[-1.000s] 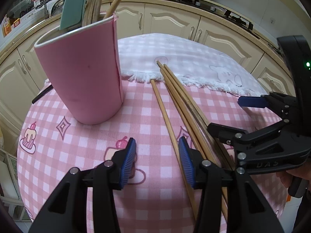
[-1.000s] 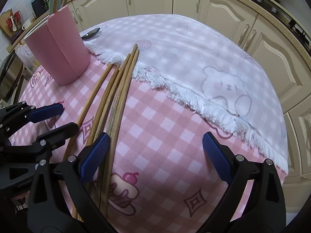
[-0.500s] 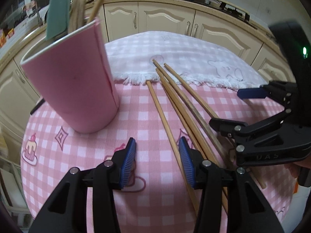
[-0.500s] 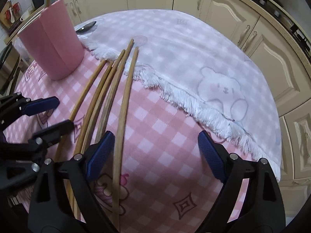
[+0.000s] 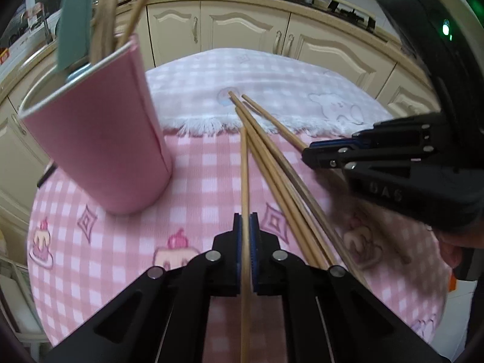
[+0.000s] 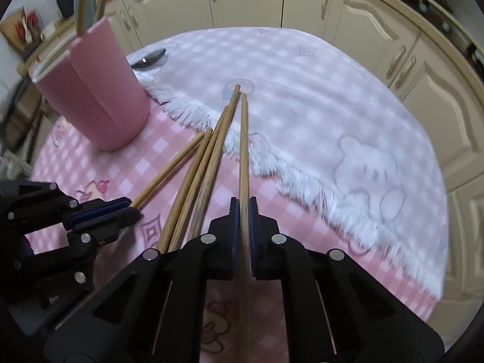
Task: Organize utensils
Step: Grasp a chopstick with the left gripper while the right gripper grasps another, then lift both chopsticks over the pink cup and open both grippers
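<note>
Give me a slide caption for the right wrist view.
Right gripper clamps one chopstick beside the pink cup.

round table [image 6: 393,127], pink cup [image 6: 99,106], chopsticks [image 6: 208,163]

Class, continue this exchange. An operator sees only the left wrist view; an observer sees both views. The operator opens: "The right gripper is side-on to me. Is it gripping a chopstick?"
Observer: Yes. The right gripper is shut on one chopstick, the rightmost of the row.
Operator: Is anything behind the cup?
Observer: A spoon lies on the white cloth, just beyond the cup.
</note>
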The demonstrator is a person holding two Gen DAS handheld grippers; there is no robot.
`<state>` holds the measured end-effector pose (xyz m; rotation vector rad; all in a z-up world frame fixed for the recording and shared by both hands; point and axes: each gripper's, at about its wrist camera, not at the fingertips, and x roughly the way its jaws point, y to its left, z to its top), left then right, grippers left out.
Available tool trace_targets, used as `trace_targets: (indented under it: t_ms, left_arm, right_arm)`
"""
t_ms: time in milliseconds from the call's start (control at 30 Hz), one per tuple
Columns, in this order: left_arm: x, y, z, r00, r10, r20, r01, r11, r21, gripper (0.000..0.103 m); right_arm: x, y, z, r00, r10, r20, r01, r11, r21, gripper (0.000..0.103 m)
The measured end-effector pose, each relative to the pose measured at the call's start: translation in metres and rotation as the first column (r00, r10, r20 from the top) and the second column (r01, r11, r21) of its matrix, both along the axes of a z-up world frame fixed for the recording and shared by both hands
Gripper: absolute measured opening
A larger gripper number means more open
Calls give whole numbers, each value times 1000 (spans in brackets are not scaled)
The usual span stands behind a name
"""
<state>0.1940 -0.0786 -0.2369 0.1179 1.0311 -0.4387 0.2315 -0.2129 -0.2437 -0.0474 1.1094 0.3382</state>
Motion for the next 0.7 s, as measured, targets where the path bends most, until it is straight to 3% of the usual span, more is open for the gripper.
trace_targets:
  t_ms: [333, 567, 700]
  left_arm:
    - [-35, 23, 41, 988, 59, 141, -40, 990, -132, 4]
    - [-47, 51, 93, 947, 122, 296, -57, 974, -219, 4]
    - [-44, 70, 122, 908, 178, 380, -75, 960, -271, 4]
  right_arm:
    - [-44, -32, 49, 986, -70, 150, 31, 968, 248, 6]
    - [-56, -41, 88, 951, -125, 282, 18, 935, 354, 6]
    - [-57, -38, 111, 927, -140, 347, -3, 924, 381, 6]
